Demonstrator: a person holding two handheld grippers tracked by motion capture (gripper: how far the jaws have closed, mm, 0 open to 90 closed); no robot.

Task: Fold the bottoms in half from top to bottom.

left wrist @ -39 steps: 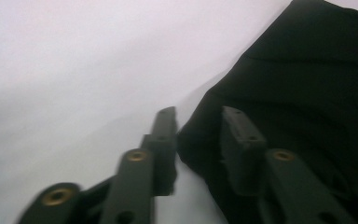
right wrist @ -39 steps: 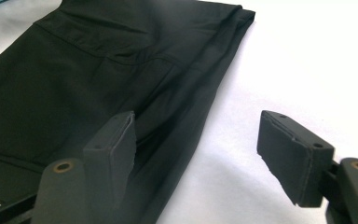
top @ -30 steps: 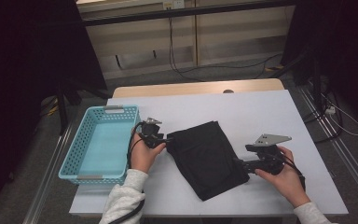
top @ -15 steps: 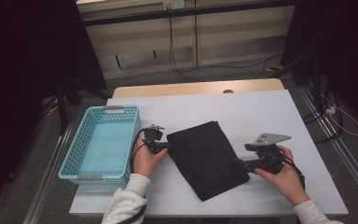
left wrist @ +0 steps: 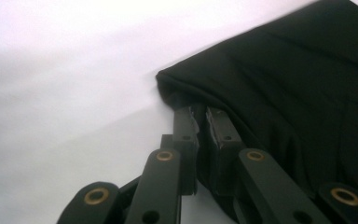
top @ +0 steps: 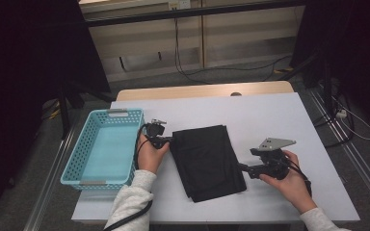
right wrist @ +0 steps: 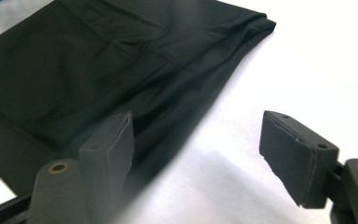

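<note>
cloth [left wrist: 284, 79]: cut off at right edge | left tool [left wrist: 204, 122] tips: buried under cloth fold

A light blue basket [top: 101, 149] sits at the left of the white table [top: 270, 120]; cables [top: 192, 72] trail across the floor at upper centre.
</note>
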